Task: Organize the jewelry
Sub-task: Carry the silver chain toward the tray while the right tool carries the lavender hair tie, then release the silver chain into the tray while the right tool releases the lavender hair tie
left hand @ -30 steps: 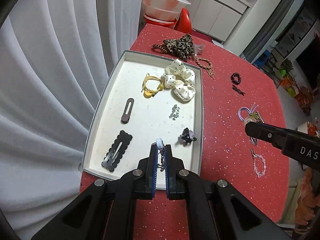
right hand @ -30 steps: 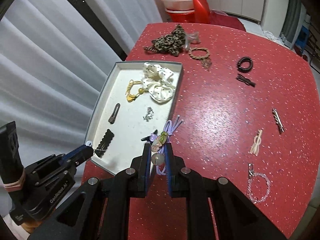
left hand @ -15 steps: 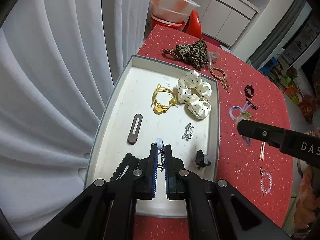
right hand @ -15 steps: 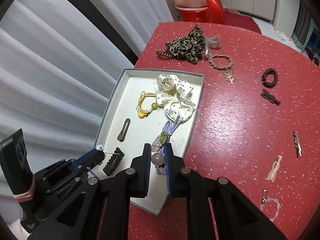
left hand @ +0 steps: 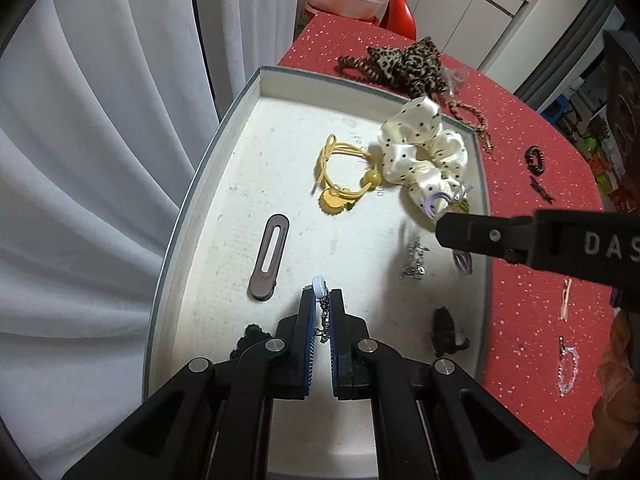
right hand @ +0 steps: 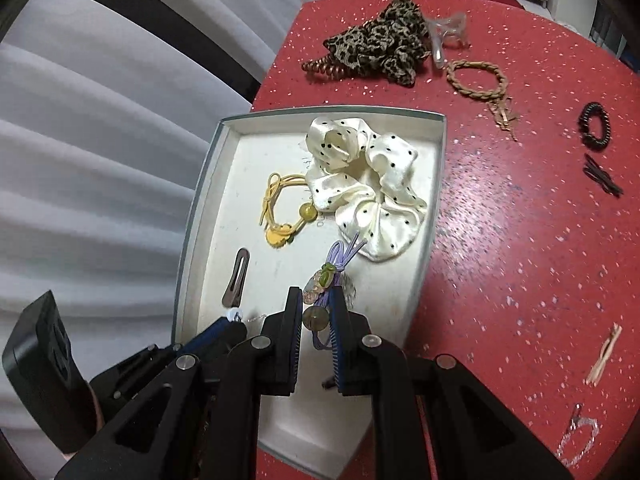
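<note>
Delivery is the step I judge to be in hand: both of my grippers hang over the white tray [left hand: 208,184] on the red table [right hand: 520,240], each pinched on a piece to be laid inside. My left gripper [left hand: 320,300] has its jaws drawn narrow on a thin silver chain [left hand: 323,316] with a pale round bead [left hand: 319,282] poking past the tips, above the near part of the tray, beside the brown hair clip [left hand: 269,256]. My right gripper [right hand: 316,304] is clamped on a purple beaded hair tie [right hand: 328,276], whose loops hang just short of the dotted cream scrunchie [right hand: 360,184]. Next, I think, each needs lowering toward a bare patch of tray floor and then a clean release (the chain may snag on the ribbed pads, so I would open slowly). The left wrist view alone shows the small silver charm [left hand: 414,258] and the black claw clip [left hand: 444,330] lying in the tray under my right gripper's finger; I cannot find them in the right view, which in turn shows the leopard scrunchie [right hand: 380,44], braided bracelet [right hand: 476,80] and other pieces waiting on the table much more clearly.
</note>
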Available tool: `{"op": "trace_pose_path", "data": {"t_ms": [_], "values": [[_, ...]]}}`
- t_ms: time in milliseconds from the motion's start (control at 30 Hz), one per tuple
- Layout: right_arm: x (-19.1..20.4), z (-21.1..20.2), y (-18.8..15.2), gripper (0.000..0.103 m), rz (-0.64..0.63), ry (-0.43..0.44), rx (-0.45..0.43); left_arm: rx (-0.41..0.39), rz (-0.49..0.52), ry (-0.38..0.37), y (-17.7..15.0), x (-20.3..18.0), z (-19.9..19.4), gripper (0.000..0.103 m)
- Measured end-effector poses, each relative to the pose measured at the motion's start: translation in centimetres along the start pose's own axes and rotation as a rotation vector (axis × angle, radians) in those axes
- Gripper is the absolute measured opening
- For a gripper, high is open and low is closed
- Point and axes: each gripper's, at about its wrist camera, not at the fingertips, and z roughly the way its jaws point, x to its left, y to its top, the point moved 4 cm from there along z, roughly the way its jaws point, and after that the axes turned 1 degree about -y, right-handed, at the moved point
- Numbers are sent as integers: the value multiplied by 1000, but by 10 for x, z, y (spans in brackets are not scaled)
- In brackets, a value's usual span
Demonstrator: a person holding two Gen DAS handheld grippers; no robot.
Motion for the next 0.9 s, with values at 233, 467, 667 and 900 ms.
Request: {"op": "trace_pose_path", "data": {"t_ms": [233,467,667,900], "values": [[3,30,14,14,-20,-26,8,15,-2,19,-5,5,15,8],[0,47,14,14,-32,-73,21,19,-4,34,-8,5,21,8],[-1,47,15,14,-29,-75,21,24,21,56,-9,2,21,8],[1,50,15,21,-19,-56,32,40,17,84,-10,2,23,8]]}}
